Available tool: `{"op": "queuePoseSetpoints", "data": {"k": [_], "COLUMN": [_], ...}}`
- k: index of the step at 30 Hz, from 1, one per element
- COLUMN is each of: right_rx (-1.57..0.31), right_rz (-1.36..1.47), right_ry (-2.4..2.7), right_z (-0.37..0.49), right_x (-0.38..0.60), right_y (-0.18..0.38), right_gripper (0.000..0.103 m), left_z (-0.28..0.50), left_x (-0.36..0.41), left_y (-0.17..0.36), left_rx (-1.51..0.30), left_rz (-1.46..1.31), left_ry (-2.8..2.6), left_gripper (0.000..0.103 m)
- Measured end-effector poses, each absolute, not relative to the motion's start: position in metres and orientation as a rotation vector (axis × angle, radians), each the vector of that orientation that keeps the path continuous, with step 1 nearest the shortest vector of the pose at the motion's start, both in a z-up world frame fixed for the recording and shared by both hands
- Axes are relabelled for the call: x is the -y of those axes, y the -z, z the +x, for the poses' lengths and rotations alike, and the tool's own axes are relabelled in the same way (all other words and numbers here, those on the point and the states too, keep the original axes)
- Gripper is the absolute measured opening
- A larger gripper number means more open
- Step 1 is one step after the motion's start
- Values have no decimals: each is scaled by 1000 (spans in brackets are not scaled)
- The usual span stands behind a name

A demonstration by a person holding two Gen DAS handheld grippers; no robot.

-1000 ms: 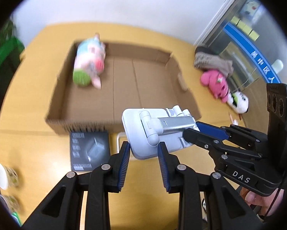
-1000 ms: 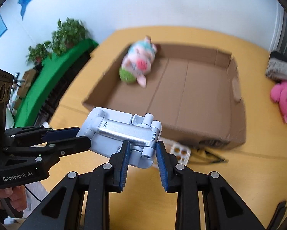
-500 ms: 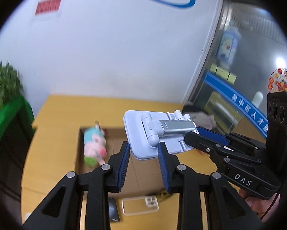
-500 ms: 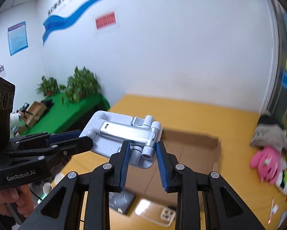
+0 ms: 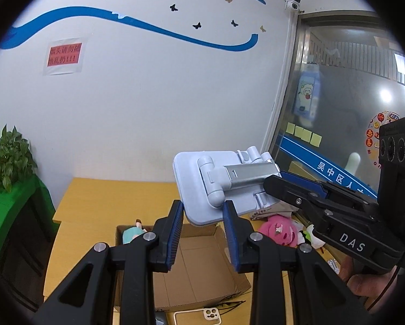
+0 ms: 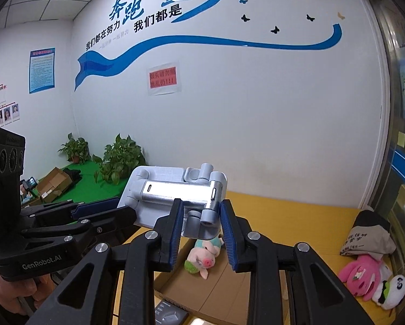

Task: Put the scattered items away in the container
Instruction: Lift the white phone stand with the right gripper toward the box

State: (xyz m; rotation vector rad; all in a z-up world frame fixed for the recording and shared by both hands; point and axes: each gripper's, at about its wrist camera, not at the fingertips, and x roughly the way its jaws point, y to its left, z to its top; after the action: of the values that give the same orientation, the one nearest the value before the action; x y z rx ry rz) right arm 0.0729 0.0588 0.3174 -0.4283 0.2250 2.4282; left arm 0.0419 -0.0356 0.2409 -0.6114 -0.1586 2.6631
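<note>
Both grippers, left [image 5: 202, 233] and right [image 6: 199, 233], have risen from box level, each clenched on the phone stand [image 5: 216, 184], now held high above the cardboard box [image 5: 202, 265]. It must come back down; the plush pig [image 6: 202, 257] already lies inside.

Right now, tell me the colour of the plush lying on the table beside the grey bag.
Bright pink plush, clearest in the right wrist view.

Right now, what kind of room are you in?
Probably an office or workroom. There's a big blue slogan mural on the wall, a red paper notice, a blue info poster, and potted plants beside a yellow table.
</note>
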Motion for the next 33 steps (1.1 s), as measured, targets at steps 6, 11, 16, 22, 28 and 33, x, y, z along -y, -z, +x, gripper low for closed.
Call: {"op": "queuePoseSetpoints", "data": {"k": [6, 11, 16, 22, 28, 33], "right_rx": [-235, -243, -262, -280, -314, -346], "right_rz": [-411, -402, -412, -426, -457, -486], "right_ry": [-2421, -2412, -2402, -2391, -2383, -2368], "right_z": [78, 82, 81, 79, 73, 65], "right_x": [-60, -65, -72, -83, -100, -118], "right_y": [-323, -323, -319, -312, -300, -288], "right_gripper": [30, 30, 30, 30, 30, 30], "left_z": [44, 41, 35, 25, 8, -15], "left_x": [31, 26, 22, 22, 21, 19], "left_y": [-248, -248, -244, -238, -227, -211], "left_rx": [150, 139, 134, 135, 144, 148], "left_rz": [-586, -584, -600, -618, -654, -698], "left_ry": [-2663, -2657, -2650, -2646, -2634, -2618], "left_gripper": [29, 29, 29, 29, 29, 29]}}
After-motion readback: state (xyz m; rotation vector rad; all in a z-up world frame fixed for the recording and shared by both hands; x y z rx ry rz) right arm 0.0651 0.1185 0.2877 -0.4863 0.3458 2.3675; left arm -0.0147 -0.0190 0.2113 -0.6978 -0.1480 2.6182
